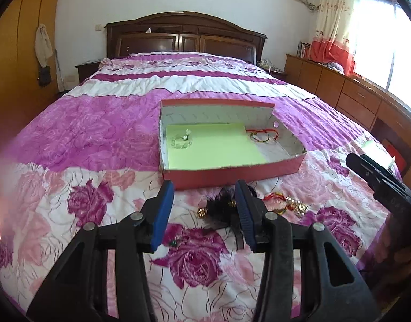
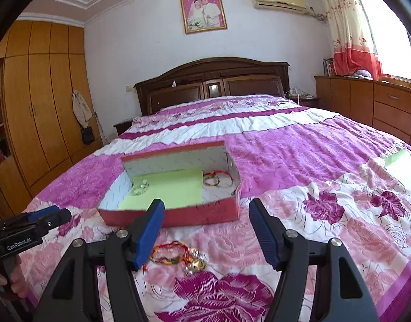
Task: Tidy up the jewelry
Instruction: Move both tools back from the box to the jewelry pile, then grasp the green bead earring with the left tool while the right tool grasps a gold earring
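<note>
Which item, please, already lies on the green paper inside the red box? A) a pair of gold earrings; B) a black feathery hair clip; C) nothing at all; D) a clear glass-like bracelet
D: a clear bracelet sits on the green paper at the left of the red box, while the black feathery clip lies outside on the bedspread.

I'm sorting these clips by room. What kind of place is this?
A home bedroom, most likely: a large bed with a wooden headboard, a tall wardrobe, and a framed portrait above.
</note>
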A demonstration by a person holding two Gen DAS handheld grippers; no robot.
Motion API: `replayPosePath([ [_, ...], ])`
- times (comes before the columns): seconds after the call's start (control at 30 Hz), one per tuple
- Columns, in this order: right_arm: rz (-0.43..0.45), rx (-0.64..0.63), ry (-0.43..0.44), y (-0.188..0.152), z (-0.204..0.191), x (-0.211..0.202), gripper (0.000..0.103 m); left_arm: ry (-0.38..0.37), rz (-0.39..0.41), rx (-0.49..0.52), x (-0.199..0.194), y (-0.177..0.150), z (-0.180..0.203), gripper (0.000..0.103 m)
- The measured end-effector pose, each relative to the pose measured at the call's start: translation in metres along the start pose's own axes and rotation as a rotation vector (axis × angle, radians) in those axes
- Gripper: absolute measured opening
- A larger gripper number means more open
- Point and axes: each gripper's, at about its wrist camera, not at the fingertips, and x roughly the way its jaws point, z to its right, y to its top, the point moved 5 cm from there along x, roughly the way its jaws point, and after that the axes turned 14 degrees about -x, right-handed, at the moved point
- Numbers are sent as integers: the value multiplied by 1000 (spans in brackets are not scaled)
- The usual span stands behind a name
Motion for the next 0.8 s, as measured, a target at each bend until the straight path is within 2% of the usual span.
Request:
replayPosePath([
  [0.2,-55,-36,24,-17,-11,12,68,32,-100,-50,18,-20,-11,39],
  [0.43,-187,-18,80,-41,-14,37,68,98,-210,-88,43,-38,-25,38],
  [0.53,-224,-1,109,-47,-14,46,63,125,-236,-118,48,-42,-35,37],
  [0.63,-266,16,136,-54,-14,56,58,149,-258,-141,55,-45,-41,32],
  [0.8,-350,50,168,-68,-12,68,49,177,-296,-142,65,-53,-43,18],
])
